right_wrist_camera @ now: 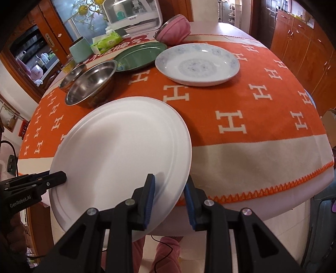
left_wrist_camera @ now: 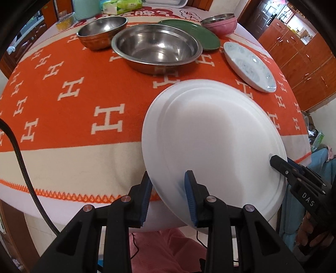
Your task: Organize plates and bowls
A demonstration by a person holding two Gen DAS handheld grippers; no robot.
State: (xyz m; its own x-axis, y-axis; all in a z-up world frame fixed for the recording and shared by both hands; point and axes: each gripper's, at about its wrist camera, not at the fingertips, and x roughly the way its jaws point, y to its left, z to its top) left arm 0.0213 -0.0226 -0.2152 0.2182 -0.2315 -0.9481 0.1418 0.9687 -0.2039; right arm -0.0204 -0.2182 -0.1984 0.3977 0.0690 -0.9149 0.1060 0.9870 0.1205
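A large plain white plate point(left_wrist_camera: 212, 142) point(right_wrist_camera: 121, 151) hangs tilted over the near edge of the table. My left gripper point(left_wrist_camera: 168, 189) is shut on its lower left rim, one blue pad above the plate and one below. On the opposite rim, my right gripper point(right_wrist_camera: 170, 193) is shut the same way. Each view shows the other gripper's black fingertip on the plate: right gripper point(left_wrist_camera: 277, 161), left gripper point(right_wrist_camera: 56, 177). Farther back stand a wide steel basin point(left_wrist_camera: 157, 48) point(right_wrist_camera: 92, 84), a smaller steel bowl point(left_wrist_camera: 103, 29), a green plate point(left_wrist_camera: 195, 33) point(right_wrist_camera: 138, 55), a blue-patterned white plate point(left_wrist_camera: 250, 65) point(right_wrist_camera: 197, 63) and a pink bowl point(left_wrist_camera: 220, 23) point(right_wrist_camera: 174, 28).
An orange cloth with white H marks point(left_wrist_camera: 84, 109) covers the round table. A tissue pack point(right_wrist_camera: 107, 42), a mint canister point(right_wrist_camera: 79, 51) and a white appliance point(right_wrist_camera: 134, 14) stand at the back. Wooden cabinets point(right_wrist_camera: 304, 42) line the right wall. A person's pink-clad legs point(right_wrist_camera: 168, 247) show below the table edge.
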